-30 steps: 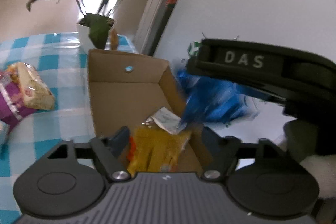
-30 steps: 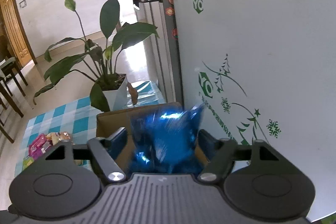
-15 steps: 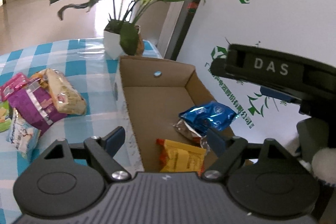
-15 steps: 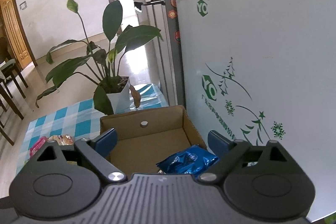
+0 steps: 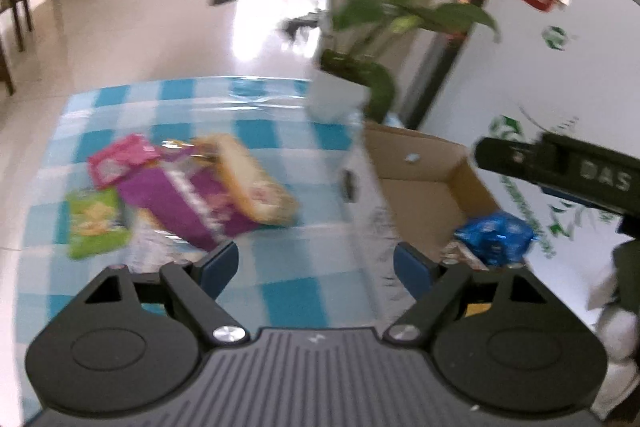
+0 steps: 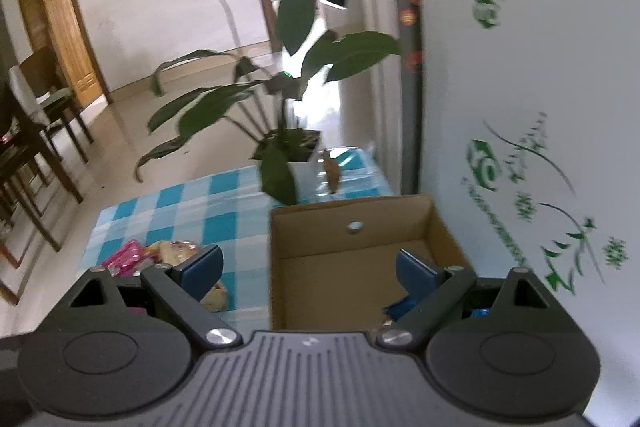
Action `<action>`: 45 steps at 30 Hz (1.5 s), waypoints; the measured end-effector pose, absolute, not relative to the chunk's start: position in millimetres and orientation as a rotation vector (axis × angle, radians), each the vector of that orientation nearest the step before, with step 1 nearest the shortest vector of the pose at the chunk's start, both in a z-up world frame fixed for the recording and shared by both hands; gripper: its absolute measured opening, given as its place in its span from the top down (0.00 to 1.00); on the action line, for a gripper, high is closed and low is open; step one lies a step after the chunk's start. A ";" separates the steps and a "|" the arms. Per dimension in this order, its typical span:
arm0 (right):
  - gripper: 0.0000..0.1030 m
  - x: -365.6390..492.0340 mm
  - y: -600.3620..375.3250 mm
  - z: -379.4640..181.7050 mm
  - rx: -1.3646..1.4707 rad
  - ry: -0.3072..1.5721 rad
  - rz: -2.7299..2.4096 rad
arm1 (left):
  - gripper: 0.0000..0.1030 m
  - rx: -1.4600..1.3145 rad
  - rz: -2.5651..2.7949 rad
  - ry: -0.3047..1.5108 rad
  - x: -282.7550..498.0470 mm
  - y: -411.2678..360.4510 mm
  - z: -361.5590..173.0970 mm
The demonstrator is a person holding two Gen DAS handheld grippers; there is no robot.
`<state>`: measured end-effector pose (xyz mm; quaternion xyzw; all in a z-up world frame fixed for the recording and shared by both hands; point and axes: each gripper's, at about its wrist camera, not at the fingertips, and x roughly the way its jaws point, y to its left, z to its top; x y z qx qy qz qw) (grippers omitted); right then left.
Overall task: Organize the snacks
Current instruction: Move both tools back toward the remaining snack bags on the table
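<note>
**Both claws wide and empty; snacks split between box and table**

The left gripper point(image 5: 316, 263) stands wide with nothing between its blue pads, over the checked tablecloth point(image 5: 276, 291) just left of the cardboard box point(image 5: 420, 171); the picture is blurred. The right gripper point(image 6: 310, 267) is also spread wide and bare, its gap spanning the box's left wall; in the left wrist view its black body shows at the right edge, above the box.

The box point(image 6: 348, 279) sits on the table's right side against a white fridge point(image 6: 520, 87) with green decals; a blue packet point(image 5: 496, 235) lies in its near right corner, with a silvery wrapper point(image 5: 460, 253) touching it and a scrap of yellow packet point(image 5: 478, 307) nearly hidden behind the left gripper's finger.

The rest lies in a heap on the cloth, left of the box and apart from it: a tan bread-like pack point(image 5: 252, 183) resting on a purple bag point(image 5: 188, 203); a pink packet point(image 5: 120, 159) behind; a green packet point(image 5: 96, 219) at the left edge of the heap.

A potted plant point(image 6: 288, 131) in a white pot stands at the table's far end, just behind the box.
</note>
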<state>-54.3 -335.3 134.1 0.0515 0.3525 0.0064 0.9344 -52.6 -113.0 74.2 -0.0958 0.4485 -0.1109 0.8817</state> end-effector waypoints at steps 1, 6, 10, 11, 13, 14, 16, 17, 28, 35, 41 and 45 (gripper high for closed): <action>0.07 -52.7 -329.2 133.7 0.099 0.722 0.027 | 0.18 -0.202 -0.217 0.935 -51.4 -105.1 73.2; 0.07 -45.6 -306.4 131.1 0.104 0.734 0.082 | 0.18 -0.195 -0.155 0.931 -48.4 -65.2 72.0; 0.07 -44.4 -292.4 129.8 0.102 0.739 0.118 | 0.18 -0.190 -0.105 0.933 -47.7 -35.4 69.9; 0.07 -44.4 -289.1 130.0 0.098 0.739 0.125 | 0.18 -0.195 -0.095 0.936 -47.7 -27.7 68.8; 0.07 -43.2 -284.2 128.9 0.098 0.745 0.135 | 0.18 -0.200 -0.079 0.941 -47.1 -16.3 66.8; 0.07 -42.2 -281.9 128.6 0.100 0.747 0.137 | 0.18 -0.200 -0.073 0.943 -46.3 -11.2 64.7; 0.07 -40.7 -278.0 128.5 0.106 0.749 0.144 | 0.18 -0.192 -0.071 0.946 -45.1 -5.0 61.4; 0.07 -39.8 -276.4 128.2 0.112 0.750 0.149 | 0.18 -0.188 -0.073 0.948 -44.8 -2.6 59.9; 0.07 -27.0 -269.0 123.5 0.220 0.773 0.196 | 0.18 -0.115 -0.231 0.978 -27.1 -22.5 19.5; 0.07 -3.2 -255.3 105.2 0.222 0.829 0.233 | 0.18 -0.018 -0.267 1.028 -13.5 -39.8 -12.3; 0.07 30.5 -239.2 79.7 0.208 0.902 0.258 | 0.18 0.029 -0.294 1.029 -5.0 -50.7 -26.9; 0.07 51.8 -227.0 56.8 0.144 0.972 0.238 | 0.17 0.035 -0.297 1.026 -0.2 -50.2 -31.3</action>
